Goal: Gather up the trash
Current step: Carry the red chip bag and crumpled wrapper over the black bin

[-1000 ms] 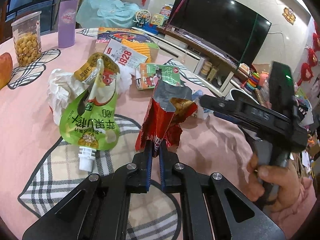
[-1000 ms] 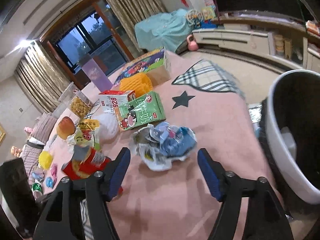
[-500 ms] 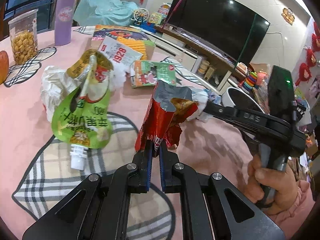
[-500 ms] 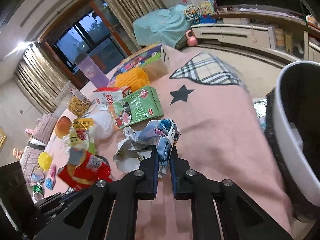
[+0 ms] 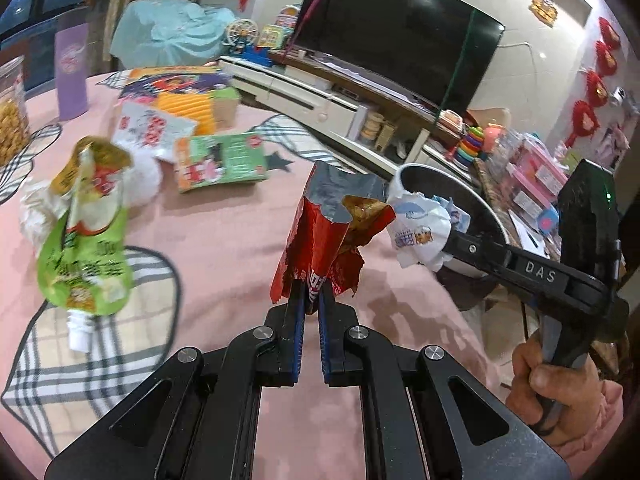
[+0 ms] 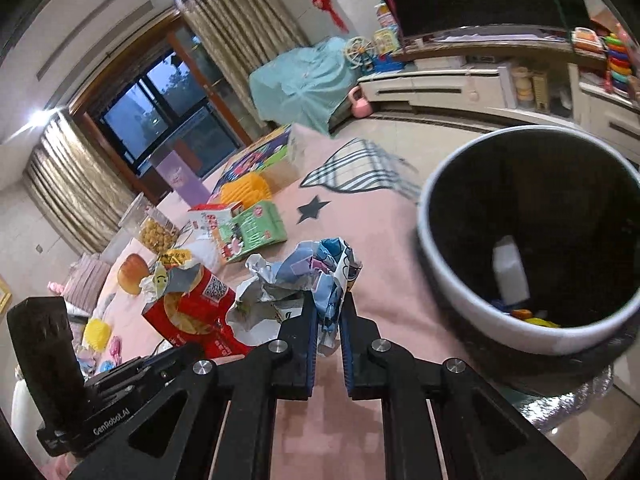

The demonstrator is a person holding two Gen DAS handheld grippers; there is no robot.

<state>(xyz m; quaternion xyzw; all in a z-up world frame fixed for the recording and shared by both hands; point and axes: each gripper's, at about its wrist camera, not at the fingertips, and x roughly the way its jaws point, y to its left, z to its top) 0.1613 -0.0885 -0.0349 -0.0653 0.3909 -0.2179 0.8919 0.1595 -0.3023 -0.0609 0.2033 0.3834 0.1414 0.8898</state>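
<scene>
— What have I got in the tongs?

— My left gripper (image 5: 311, 300) is clamped on the bottom of a torn red snack bag (image 5: 320, 236), which stands upright off the pink tablecloth (image 5: 224, 240). My right gripper (image 6: 328, 322) is pinched tight on a crumpled white-and-blue wrapper (image 6: 308, 276), lifted near the table's edge.

— And the bin?

— The grey-rimmed trash bin (image 6: 452, 276) sits just past the table edge, to the right of the wrapper. Inside I see a white carton-like piece (image 6: 510, 272) and some yellow and orange scraps at the bottom; it's dark in there, so I can't name them surely.

— Anything one camera misses?

— Only the left view shows the green spouted pouch (image 5: 86, 256) lying on the cloth and my right hand (image 5: 560, 392) on its handle. A jar of yellow snacks (image 6: 158, 232) shows best in the right view.
</scene>
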